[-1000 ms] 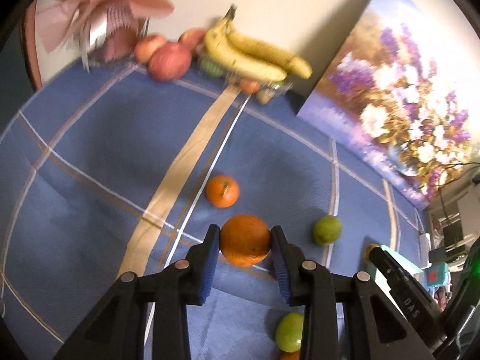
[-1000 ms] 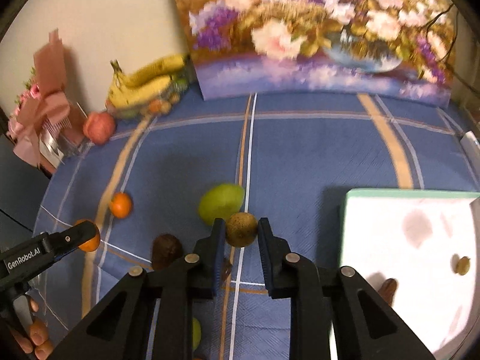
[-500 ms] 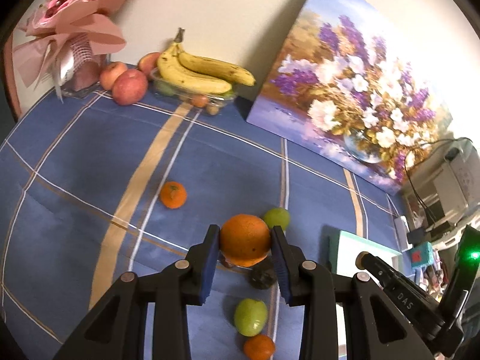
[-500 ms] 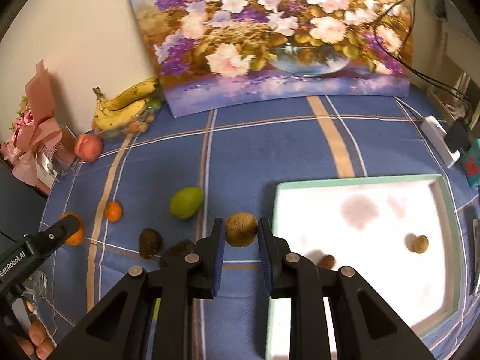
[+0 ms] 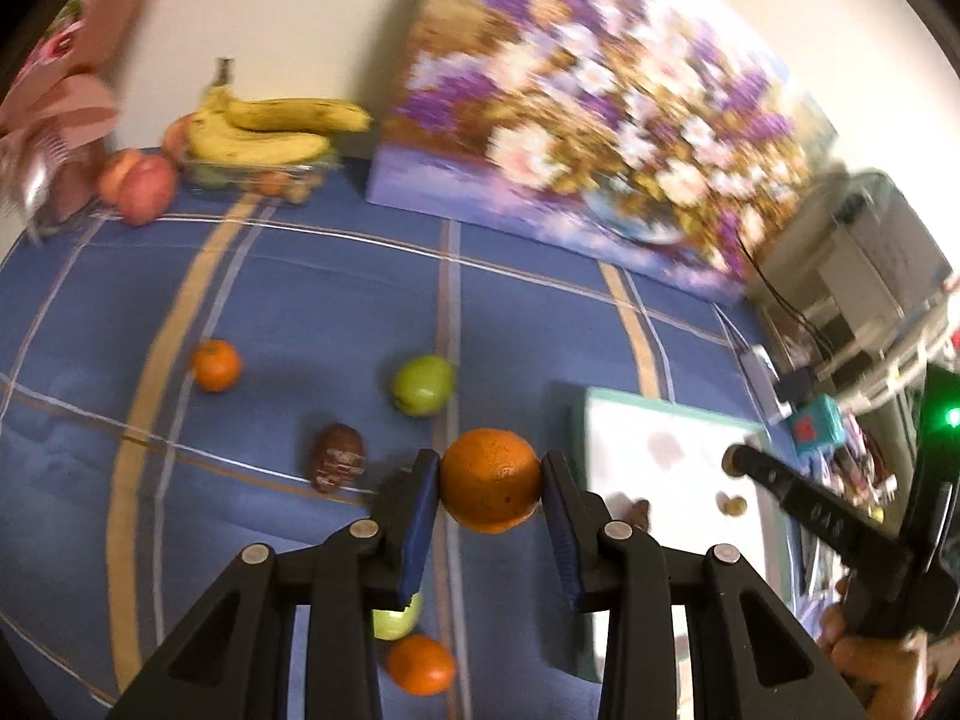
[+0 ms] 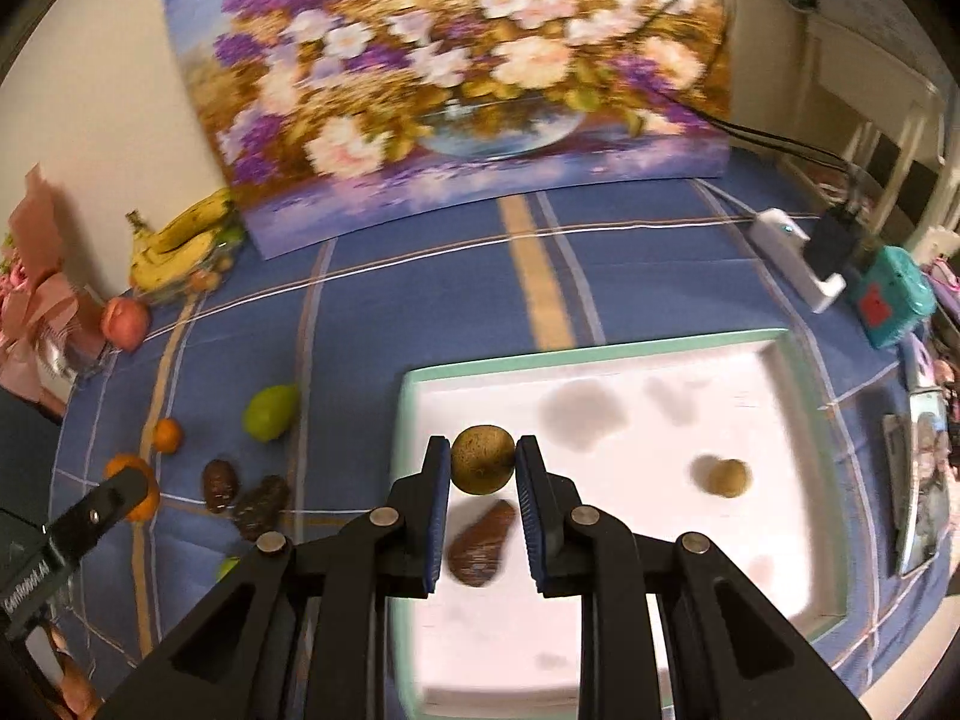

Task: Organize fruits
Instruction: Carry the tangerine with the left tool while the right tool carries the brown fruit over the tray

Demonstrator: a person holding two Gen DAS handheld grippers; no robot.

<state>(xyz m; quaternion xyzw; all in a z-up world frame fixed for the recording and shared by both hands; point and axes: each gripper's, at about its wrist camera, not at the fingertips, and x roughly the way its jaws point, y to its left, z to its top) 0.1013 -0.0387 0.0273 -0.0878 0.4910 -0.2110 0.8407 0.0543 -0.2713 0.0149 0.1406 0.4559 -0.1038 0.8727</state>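
My left gripper (image 5: 489,483) is shut on a large orange (image 5: 490,480), held above the blue cloth just left of the white tray (image 5: 672,420). My right gripper (image 6: 483,462) is shut on a round brown fruit (image 6: 483,459), held over the left part of the white tray (image 6: 600,354). Inside the tray lie a dark brown fruit (image 6: 483,546) and a small brown round fruit (image 6: 726,477). Loose on the cloth are a green fruit (image 5: 423,384), a small orange (image 5: 216,365), a dark brown fruit (image 5: 337,465), another green fruit (image 5: 396,621) and another orange (image 5: 420,663).
Bananas (image 5: 270,126) and red apples (image 5: 144,180) sit at the back left by a pink bouquet (image 5: 54,114). A flower painting (image 6: 456,78) leans on the wall. A white charger (image 6: 798,258), cables and a teal box (image 6: 894,294) lie at the right edge.
Both grippers have carried their fruits rightward toward the tray. The brown fruit has gone from over the cloth to over the tray; the orange now hangs near the tray's left edge.
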